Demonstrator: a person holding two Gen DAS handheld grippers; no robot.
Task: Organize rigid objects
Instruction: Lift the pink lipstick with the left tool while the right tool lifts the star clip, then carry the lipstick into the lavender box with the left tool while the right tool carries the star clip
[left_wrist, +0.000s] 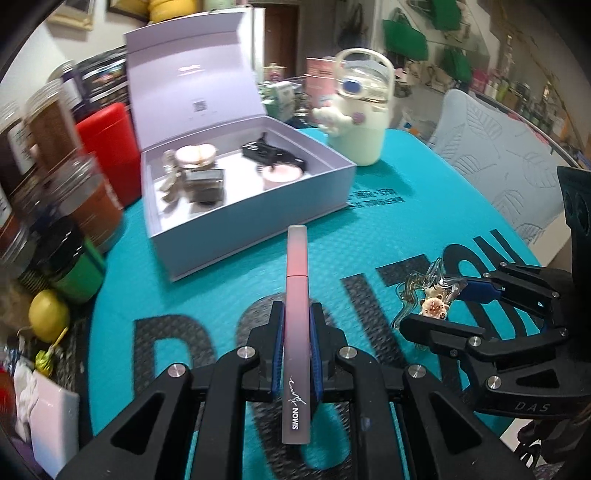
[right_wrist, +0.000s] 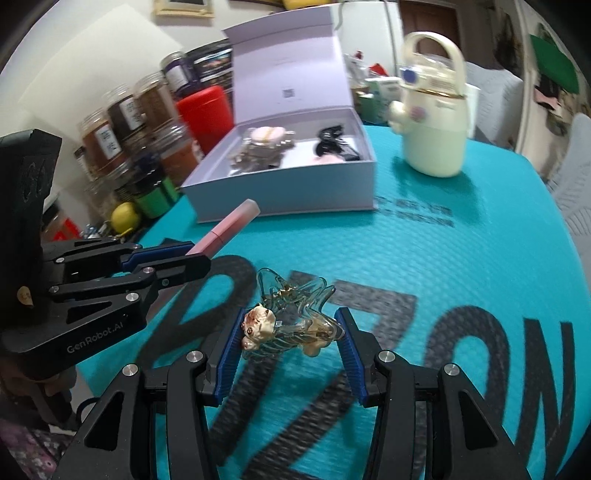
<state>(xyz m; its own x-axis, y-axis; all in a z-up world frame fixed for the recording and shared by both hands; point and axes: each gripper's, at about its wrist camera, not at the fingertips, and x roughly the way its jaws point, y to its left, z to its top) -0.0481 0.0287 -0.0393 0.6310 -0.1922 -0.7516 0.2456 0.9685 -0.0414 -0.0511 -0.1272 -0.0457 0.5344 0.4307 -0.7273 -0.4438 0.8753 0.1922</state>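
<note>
My left gripper (left_wrist: 296, 314) is shut on a pink-to-grey tube (left_wrist: 297, 295) marked SIMON, held above the teal mat and pointing toward the open lilac box (left_wrist: 255, 206). The box holds several small cosmetics items. My right gripper (right_wrist: 290, 325) is shut on a clear glass hair claw (right_wrist: 295, 314) with a small cream bear charm, held above the mat. The right gripper also shows in the left wrist view (left_wrist: 439, 306), to the right of the tube. The left gripper with the tube (right_wrist: 229, 229) shows at the left of the right wrist view.
A cream bottle with a handle (left_wrist: 360, 110) stands right of the box. Several jars (left_wrist: 74, 192), a red tin (left_wrist: 107, 147) and a lemon (left_wrist: 48, 314) crowd the left edge. A pale chair (left_wrist: 498, 155) stands beyond the teal mat (left_wrist: 369, 240).
</note>
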